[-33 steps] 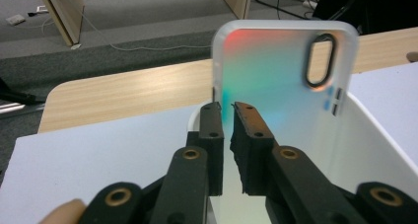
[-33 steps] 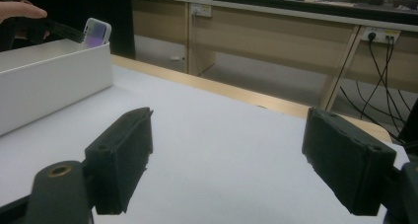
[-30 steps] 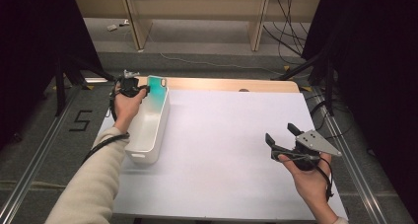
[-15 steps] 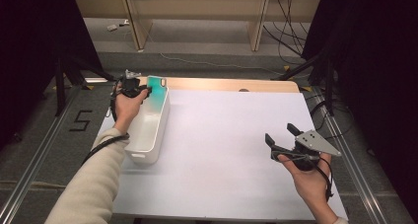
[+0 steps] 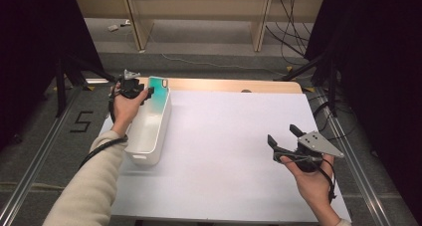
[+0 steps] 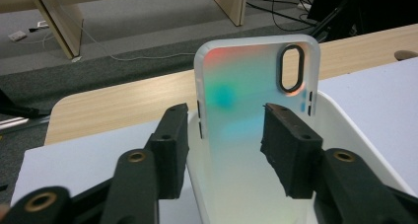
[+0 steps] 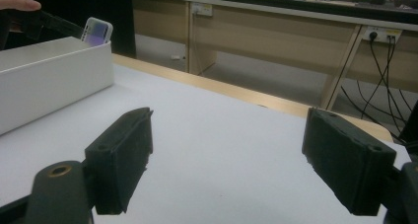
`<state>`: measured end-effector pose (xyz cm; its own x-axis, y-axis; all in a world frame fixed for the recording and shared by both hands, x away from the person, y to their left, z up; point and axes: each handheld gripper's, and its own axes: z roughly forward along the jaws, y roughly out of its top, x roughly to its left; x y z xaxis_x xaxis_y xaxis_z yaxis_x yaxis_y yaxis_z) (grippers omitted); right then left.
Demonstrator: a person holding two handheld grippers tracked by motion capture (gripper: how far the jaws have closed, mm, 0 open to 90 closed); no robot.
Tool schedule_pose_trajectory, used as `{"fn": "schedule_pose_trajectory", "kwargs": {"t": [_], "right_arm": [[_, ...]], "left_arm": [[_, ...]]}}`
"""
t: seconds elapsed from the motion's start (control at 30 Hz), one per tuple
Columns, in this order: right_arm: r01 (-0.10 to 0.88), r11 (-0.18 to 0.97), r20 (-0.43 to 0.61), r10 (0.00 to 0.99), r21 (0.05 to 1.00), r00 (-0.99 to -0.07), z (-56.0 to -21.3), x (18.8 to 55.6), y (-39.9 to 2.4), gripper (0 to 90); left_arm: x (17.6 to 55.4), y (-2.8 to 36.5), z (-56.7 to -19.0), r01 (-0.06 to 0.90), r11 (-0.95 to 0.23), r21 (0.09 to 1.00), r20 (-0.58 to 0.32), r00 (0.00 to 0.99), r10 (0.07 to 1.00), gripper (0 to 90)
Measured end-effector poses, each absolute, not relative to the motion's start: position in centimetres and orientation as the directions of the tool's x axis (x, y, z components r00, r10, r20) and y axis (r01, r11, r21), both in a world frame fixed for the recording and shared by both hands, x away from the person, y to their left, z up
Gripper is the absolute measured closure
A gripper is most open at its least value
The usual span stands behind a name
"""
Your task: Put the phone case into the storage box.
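Observation:
A translucent phone case [image 6: 251, 110] with a green and pink sheen stands upright at the far end of a white bin [image 6: 355, 130], leaning on its end wall. My left gripper [image 6: 224, 135] reaches over that end of the bin [image 5: 164, 126]. Its jaws have just been opening and stand apart from the case [image 5: 158, 94]. The case's lower part lies between the pads, and neither pad presses on it. At the table's right front, my right gripper [image 5: 283, 134] is held open over the white tabletop, with nothing between its fingers [image 7: 123, 155].
The long white bin [image 7: 54, 81] lies along the left side of the white table [image 5: 234, 136], with the case [image 7: 96, 31] poking above its far end. A wooden strip [image 5: 224, 85] edges the table's far side. Cables trail on the floor beyond.

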<state>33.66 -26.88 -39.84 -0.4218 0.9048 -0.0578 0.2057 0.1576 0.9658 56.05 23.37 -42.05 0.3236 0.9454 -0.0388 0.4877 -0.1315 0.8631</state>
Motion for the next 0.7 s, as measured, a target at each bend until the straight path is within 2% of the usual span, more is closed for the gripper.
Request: {"fn": "schedule_pose_trajectory", "kwargs": {"t": [0.3, 0.4, 0.7], "right_arm": [[0.215, 0.149, -0.046, 0.906, 0.965, -0.42, -39.8, 33.7, -26.9, 19.9], [0.215, 0.149, -0.048, 0.908, 0.965, -0.416, -39.8, 33.7, -27.0, 19.7], [0.22, 0.147, -0.044, 0.909, 0.964, -0.415, -39.8, 33.7, -27.1, 19.2]], "left_arm": [[55.3, 23.3, -41.4, 0.473, -0.133, 0.871, -0.045, 0.345, 0.937, 27.2], [55.1, 23.3, -41.1, 0.475, -0.147, 0.868, -0.026, 0.339, 0.941, 15.6], [53.8, 23.5, -40.7, 0.469, -0.17, 0.867, -0.002, 0.345, 0.939, 0.0]]}}
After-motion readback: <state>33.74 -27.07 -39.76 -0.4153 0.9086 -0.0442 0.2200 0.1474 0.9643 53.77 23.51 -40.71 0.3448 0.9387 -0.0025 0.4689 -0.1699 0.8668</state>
